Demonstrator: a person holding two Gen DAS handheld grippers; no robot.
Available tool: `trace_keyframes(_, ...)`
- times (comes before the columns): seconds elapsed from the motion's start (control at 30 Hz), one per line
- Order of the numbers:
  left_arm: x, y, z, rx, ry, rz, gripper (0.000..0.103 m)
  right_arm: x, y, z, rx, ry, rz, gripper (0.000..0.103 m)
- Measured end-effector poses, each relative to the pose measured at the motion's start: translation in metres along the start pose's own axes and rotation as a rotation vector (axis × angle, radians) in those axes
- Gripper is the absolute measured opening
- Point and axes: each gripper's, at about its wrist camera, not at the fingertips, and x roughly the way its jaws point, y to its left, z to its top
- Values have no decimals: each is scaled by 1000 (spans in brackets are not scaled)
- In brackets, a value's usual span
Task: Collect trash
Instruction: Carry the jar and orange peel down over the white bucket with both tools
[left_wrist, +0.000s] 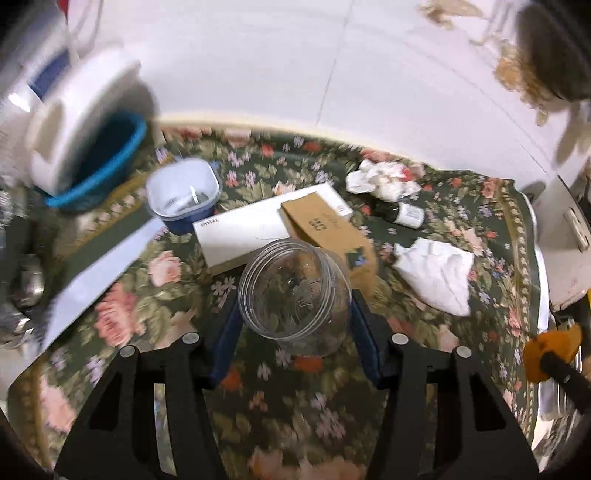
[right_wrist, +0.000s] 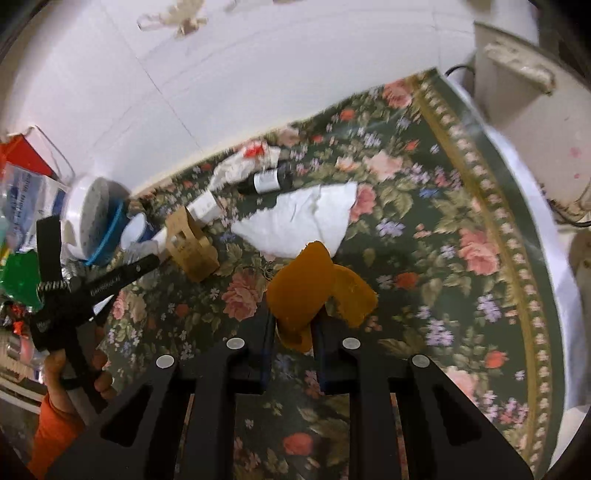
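A clear plastic jar (left_wrist: 293, 291), open mouth toward the camera, sits between the blue pads of my left gripper (left_wrist: 293, 326), which is shut on its sides just above the flowered tablecloth (left_wrist: 155, 295). In the right wrist view my right gripper (right_wrist: 293, 332) is shut on a curled piece of orange peel (right_wrist: 314, 288) held over the cloth. That peel (left_wrist: 550, 354) also shows at the right edge of the left wrist view. The left gripper (right_wrist: 92, 284) and the hand (right_wrist: 74, 373) holding it appear at the left of the right wrist view.
On the cloth lie a flat white tissue (left_wrist: 436, 275), a crumpled tissue (left_wrist: 384, 179), a small dark bottle (left_wrist: 400, 213), a white box (left_wrist: 255, 229), a brown carton (left_wrist: 325, 229) and a blue-and-white cup (left_wrist: 183, 194). A blue basin (left_wrist: 99, 166) stands at the back left. A white tiled wall (left_wrist: 295, 55) backs the table.
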Motion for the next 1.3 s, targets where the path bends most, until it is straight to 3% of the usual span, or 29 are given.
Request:
trace_keyframes(0.2,-79,-42,-26,19,-122,31,55,-60,-16,-9,-42,-87,58,16)
trace_keyframes(0.47,-193,-111,-86,28,-287,48,55,-143,-34,-31,-172,-192,142,16)
trace_keyframes(0.73,-278,-148,-131,79,-376,14,55,-206,-31,-58,-231,-249,188,17)
trace_keyframes(1.0,-310,-135,-180,129,-373,-45,55,-245,-14,-103,-211,-307,185,17)
trace_keyframes(1.3,-353,-79,-267,200,-309,-134,55,-267,25,-197,-99,-325,101,17)
